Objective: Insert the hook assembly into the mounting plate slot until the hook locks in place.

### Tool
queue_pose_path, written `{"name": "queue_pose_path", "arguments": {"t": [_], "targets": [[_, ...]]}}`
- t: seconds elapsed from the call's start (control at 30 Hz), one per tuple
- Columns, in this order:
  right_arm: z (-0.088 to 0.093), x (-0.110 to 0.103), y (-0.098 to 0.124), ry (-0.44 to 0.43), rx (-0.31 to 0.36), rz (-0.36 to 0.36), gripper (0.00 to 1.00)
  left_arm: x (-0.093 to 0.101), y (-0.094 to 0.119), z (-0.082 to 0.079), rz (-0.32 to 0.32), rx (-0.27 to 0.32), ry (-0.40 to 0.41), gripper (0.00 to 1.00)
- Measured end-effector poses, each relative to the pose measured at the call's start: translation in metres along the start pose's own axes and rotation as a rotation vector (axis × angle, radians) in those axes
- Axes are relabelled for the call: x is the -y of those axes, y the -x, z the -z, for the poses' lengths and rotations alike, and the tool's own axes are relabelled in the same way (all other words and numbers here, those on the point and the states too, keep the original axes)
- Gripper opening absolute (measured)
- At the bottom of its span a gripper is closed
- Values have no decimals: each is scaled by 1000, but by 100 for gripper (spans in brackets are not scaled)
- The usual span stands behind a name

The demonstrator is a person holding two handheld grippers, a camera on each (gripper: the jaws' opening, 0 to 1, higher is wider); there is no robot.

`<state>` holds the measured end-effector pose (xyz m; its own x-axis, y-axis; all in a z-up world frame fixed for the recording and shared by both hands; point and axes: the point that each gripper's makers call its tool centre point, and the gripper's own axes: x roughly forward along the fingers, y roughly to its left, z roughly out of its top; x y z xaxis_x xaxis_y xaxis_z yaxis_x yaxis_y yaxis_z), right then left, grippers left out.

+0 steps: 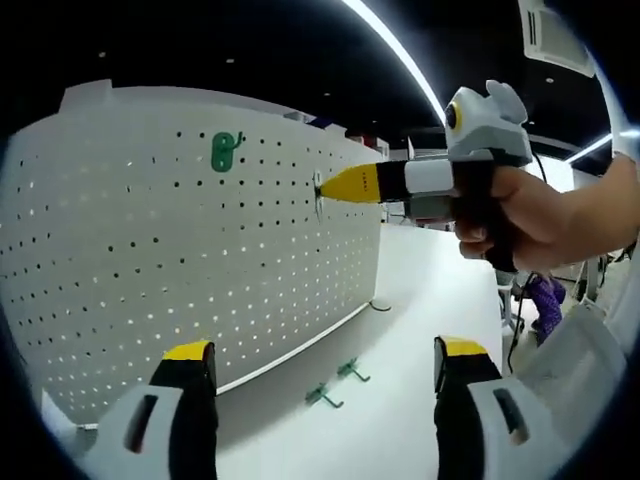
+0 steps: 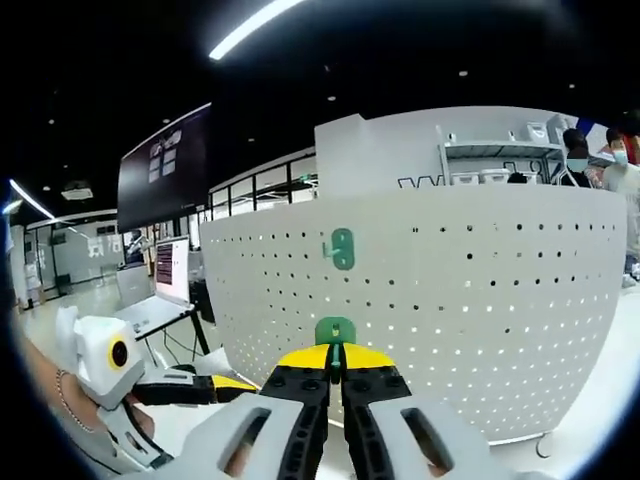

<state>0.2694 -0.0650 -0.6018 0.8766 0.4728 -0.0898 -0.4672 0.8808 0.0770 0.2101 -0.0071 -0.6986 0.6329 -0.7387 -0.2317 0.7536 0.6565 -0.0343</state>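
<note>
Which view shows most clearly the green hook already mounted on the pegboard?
The right gripper view: the mounted hook faces the camera above the right gripper. In the left gripper view, the same hook appears at an oblique angle on the pegboard, so its shape is less readable.

Green hook [image 2: 335, 331]: lower part hidden between the closed yellow tips of the right gripper [image 2: 336, 362]; its contact with the white pegboard [image 2: 450, 300] cannot be told
Right gripper tip [image 1: 322, 187] at the board: the hook there is too small to make out
Left gripper [image 1: 325, 365]: body cut off by the bottom edge
Two loose hooks [image 1: 337, 384] on the table: shape unclear
</note>
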Motion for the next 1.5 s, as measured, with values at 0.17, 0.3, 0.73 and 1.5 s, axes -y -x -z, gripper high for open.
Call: {"name": "queue_pose_path", "arguments": {"t": [0.17, 0.3, 0.73, 1.5], "targets": [[-8, 10, -4, -8, 14, 22, 0, -1, 2, 1, -4, -1, 1, 92], [-15, 18, -8, -8, 24, 38, 0, -1, 4, 1, -6, 0, 3, 92], [-29, 33, -17, -11, 50, 76, 0, 1, 11, 7, -4, -2, 9, 92], [-49, 46, -37, 14, 88, 123, 0, 6, 23, 19, -2, -11, 25, 92]]}}
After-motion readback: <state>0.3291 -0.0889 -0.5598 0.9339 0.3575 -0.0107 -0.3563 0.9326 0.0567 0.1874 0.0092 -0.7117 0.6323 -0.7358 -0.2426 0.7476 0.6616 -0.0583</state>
